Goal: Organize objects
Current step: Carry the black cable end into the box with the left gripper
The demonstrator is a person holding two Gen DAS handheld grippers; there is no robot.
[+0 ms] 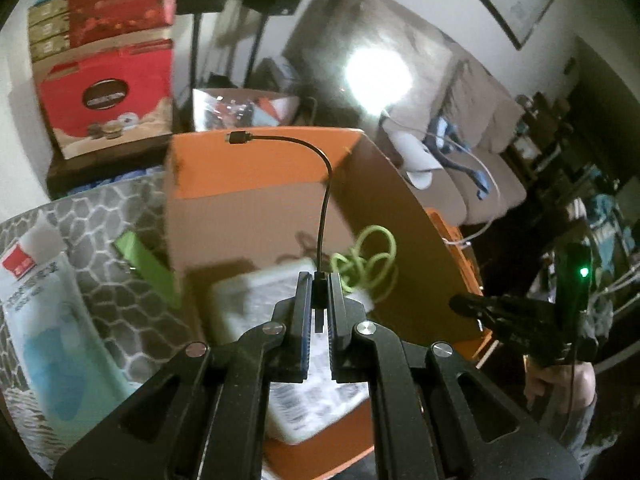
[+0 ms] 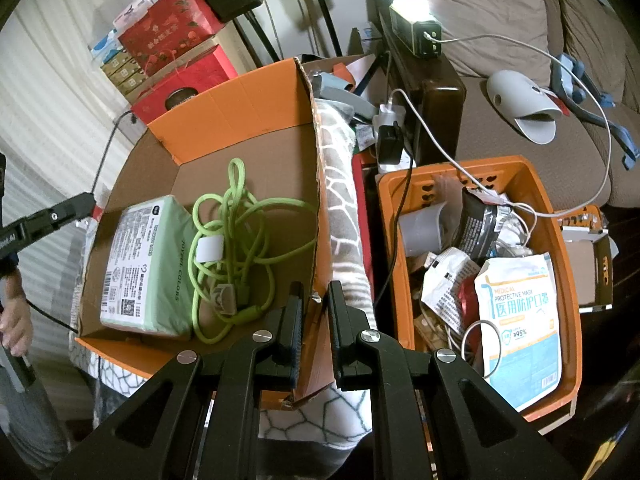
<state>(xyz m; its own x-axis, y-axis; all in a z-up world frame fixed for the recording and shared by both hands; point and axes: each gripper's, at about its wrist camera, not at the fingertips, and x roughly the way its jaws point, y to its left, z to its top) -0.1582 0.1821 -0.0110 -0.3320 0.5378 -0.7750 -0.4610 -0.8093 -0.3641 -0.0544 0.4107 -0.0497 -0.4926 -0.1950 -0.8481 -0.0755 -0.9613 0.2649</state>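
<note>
Right now we hold a short black cable (image 1: 325, 196) by its plug end, the fingers of our left gripper (image 1: 319, 300) clenched on it; the cable rises from the fingers, arcs over and ends in a free connector above the far flap of the cardboard box (image 2: 256, 92). That places the cable over the box's open inside, not resting on anything. Inside the box, directly under the cable, a tangled green cord (image 2: 236, 252) lies on the floor of the box, touching a pale green packet (image 2: 148, 264) with printed labels beside it.

Our right gripper (image 2: 314, 320) sits at the near right corner of the box, its fingers set on either side of the box's torn wall edge; a narrow gap shows between them, and we cannot tell whether they press the cardboard.

Outside the box, a grey-and-white patterned blanket (image 2: 340, 208) runs along its right wall. Past the blanket stands an orange plastic crate (image 2: 568, 312) crammed with packets, among them a medical mask pack (image 2: 520, 328) and loose white wires. Behind the box, red gift boxes (image 2: 176, 32) are stacked. A brown sofa (image 2: 500, 4) lies beyond the crate, with a bright lamp (image 2: 412, 8) on its arm.
</note>
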